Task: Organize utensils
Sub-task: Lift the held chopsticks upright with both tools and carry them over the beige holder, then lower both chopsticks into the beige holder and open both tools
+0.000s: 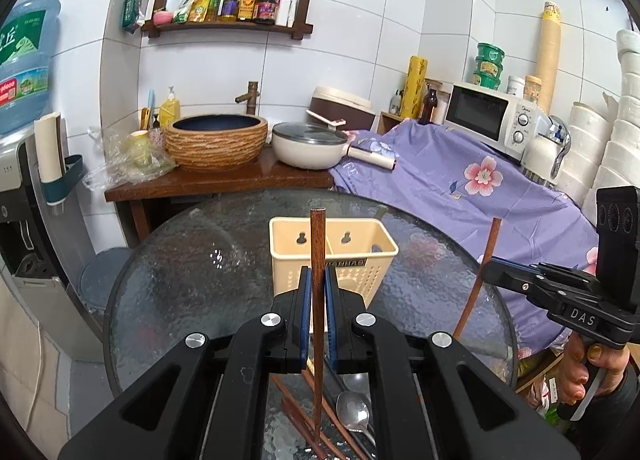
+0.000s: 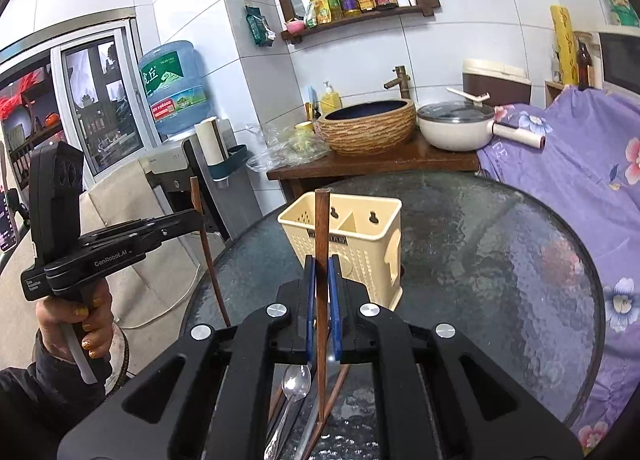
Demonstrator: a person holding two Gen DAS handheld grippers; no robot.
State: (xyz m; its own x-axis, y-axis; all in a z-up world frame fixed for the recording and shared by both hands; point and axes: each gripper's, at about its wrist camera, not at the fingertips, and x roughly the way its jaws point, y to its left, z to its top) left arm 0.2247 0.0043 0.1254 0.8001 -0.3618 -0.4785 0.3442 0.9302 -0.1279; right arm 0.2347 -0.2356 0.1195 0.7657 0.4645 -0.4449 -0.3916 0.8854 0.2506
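Each claw is clamped on one wooden chopstick, held upright. The left claw (image 1: 316, 292) grips its chopstick (image 1: 317, 244) partway along, the top end standing above the blue pads (image 1: 306, 300) and the lower end hanging down over the pile. The right claw (image 2: 322, 292) holds the other chopstick (image 2: 321, 244) the same way. Both sticks are clear of the glass tabletop (image 1: 180, 280).

The cream caddy (image 1: 352, 256) stands just beyond the claws, with two open compartments at its top. More chopsticks (image 1: 296, 420) and a spoon (image 1: 354, 412) lie loose on the tabletop beneath the claws.

A chopstick is light, stiff and smooth, so it would probably pivot or slip in a weak pinch; a grip near its middle, as here, should keep it from swinging. The spoon looks like polished metal, heavier at the bowl and slick, so its handle is probably the better place to grip. The caddy seems light plastic and could tip if knocked.
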